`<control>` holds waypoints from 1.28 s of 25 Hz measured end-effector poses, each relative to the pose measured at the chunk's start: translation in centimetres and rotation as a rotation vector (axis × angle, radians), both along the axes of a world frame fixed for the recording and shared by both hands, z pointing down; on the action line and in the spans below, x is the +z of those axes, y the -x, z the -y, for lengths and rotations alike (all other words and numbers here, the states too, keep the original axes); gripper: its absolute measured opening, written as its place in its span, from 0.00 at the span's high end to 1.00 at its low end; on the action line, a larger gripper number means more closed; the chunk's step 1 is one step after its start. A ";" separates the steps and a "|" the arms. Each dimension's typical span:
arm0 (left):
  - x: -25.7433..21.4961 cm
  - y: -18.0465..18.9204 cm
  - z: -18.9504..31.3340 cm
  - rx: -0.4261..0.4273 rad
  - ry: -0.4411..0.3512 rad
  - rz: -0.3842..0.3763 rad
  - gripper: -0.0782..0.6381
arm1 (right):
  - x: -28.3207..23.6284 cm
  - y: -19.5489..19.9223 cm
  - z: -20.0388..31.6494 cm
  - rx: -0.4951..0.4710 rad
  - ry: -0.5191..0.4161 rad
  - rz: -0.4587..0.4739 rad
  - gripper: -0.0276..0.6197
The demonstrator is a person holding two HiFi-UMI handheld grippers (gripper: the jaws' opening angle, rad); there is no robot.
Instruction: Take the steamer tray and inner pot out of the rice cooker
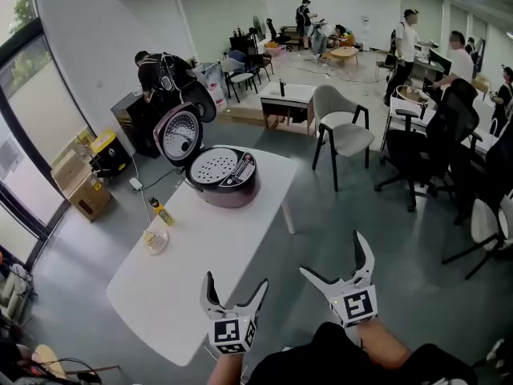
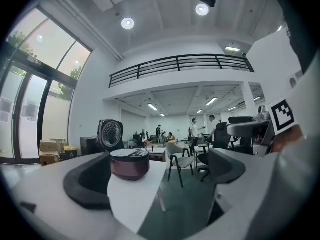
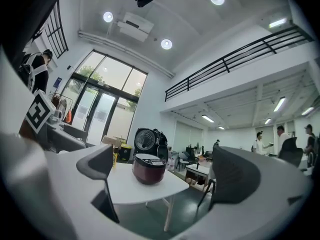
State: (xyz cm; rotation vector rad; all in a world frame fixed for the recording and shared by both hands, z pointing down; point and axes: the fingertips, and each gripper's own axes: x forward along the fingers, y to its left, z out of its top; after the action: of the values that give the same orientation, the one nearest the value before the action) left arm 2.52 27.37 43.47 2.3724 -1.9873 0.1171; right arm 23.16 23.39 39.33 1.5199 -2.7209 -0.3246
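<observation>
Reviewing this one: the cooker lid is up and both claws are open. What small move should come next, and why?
Probably bring both claws forward toward the rice cooker. The left claw and right claw are open, empty and well short of it, while the lid stands up and the perforated steamer tray sits exposed on top.

white table point(image 1: 200, 255) carries an open rice cooker point(image 1: 223, 176), a small yellow bottle point(image 1: 163, 212) and a small dish point(image 1: 155, 241)

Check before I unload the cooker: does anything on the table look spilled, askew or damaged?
Nothing stands out. The rice cooker sits upright on the white table, lid raised, steamer tray lying level inside.
</observation>
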 end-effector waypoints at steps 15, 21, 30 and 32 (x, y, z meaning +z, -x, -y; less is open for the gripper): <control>0.4 0.2 14.1 -0.077 0.053 0.008 0.06 | 1.5 1.4 15.9 -0.144 0.067 -0.011 0.04; 0.8 -0.1 19.4 -0.167 0.084 0.000 0.07 | 2.0 1.7 23.0 -0.249 0.118 -0.005 0.04; 2.1 -0.1 22.3 -0.292 0.142 0.000 0.07 | 3.9 1.6 29.4 -0.372 0.153 -0.041 0.04; 2.2 0.1 22.8 -0.312 0.142 -0.002 0.07 | 4.0 2.1 30.3 -0.392 0.150 -0.041 0.04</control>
State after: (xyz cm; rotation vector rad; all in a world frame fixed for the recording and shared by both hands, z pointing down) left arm 2.38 4.60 45.71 1.9514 -2.2347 0.2337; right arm 21.08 -6.87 43.30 0.9303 -2.9184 -0.1458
